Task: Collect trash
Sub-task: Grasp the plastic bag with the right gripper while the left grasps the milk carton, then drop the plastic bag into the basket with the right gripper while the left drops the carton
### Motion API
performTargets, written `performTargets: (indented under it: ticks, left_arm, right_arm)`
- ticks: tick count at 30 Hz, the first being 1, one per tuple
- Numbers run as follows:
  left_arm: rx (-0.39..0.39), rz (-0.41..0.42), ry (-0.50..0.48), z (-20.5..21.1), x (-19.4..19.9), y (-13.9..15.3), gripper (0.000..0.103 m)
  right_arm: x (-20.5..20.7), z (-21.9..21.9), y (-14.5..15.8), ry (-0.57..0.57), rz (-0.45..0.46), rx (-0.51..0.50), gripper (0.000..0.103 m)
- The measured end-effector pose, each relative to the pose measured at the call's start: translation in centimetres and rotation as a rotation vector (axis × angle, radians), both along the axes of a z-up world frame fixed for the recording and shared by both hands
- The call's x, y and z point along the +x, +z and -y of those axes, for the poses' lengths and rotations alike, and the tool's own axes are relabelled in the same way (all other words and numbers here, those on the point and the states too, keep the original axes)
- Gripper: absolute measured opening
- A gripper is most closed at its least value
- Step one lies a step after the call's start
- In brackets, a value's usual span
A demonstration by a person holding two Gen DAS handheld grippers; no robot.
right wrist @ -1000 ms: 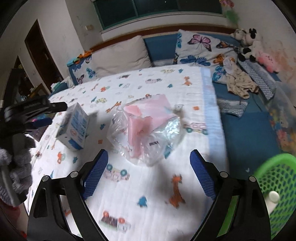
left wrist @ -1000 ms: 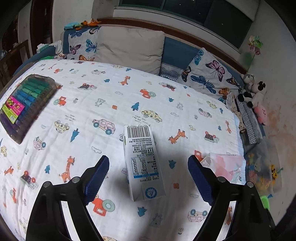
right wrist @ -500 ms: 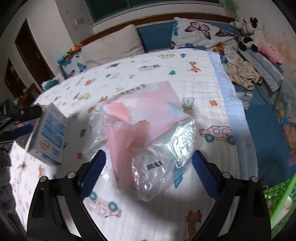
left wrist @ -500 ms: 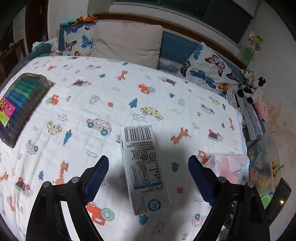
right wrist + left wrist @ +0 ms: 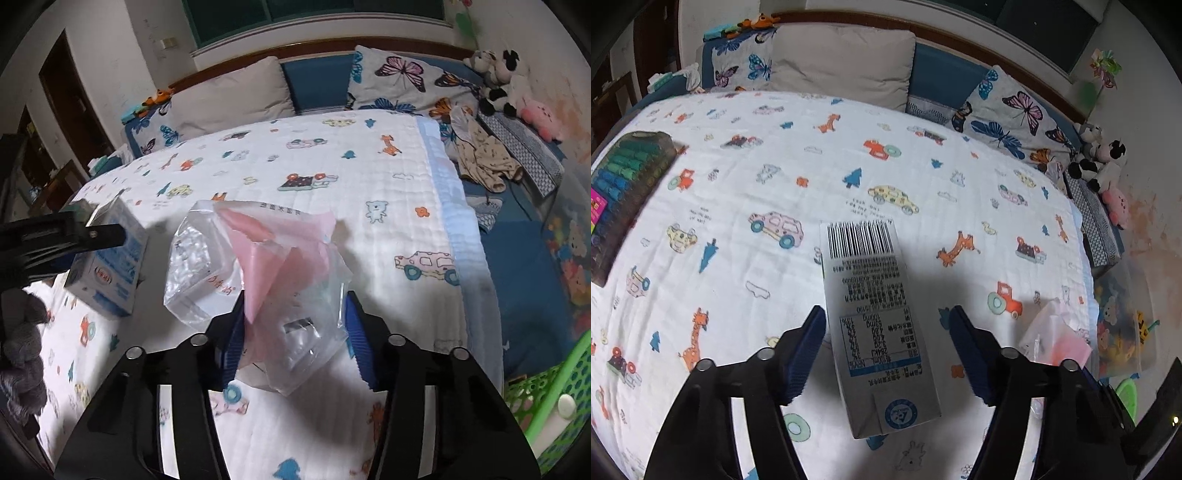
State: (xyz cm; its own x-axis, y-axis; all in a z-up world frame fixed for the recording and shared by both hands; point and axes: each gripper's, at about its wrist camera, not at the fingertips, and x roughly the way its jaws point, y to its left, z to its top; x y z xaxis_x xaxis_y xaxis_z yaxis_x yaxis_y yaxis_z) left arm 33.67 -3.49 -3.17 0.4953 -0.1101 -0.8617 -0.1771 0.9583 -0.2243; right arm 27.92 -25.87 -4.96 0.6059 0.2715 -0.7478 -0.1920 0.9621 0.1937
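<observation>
The left gripper straddles a milk carton lying flat on the cartoon-print bedsheet at the centre of the left wrist view, barcode end pointing to the top of the frame. Its jaws have just been closing; the left pad sits just beside the carton's edge, while a gap shows between the carton and the right pad, so it has no hold on the carton.

The right gripper has also just been closing, and its blue pads now press in on both sides of a crumpled clear plastic bag with pink wrapping inside, at the centre of the right wrist view. The bag rests on the sheet, right of the carton.

A green mesh basket shows at the lower right of the right wrist view. A marker case lies at the left edge of the left wrist view. Butterfly pillows line the headboard at the top.
</observation>
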Motion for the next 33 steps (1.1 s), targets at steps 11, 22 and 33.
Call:
performTargets:
  ticks: [11, 22, 33]
  left_arm:
    - [-0.016, 0.008, -0.042, 0.2, -2.3, 0.5, 0.042]
    - [-0.067, 0.059, -0.159, 2.5, -8.0, 3.0, 0.042]
    - [-0.099, 0.110, -0.284, 6.8, -12.7, 5.4, 0.042]
  right_arm:
    - [-4.0, 0.5, 2.0, 0.001, 0.036, 0.026, 0.045]
    - [-10.1, 2.6, 4.9, -0.042, 0.103, 0.016, 0.045]
    - [-15.6, 5.9, 5.9, -0.112, 0.135, 0.005, 0.045]
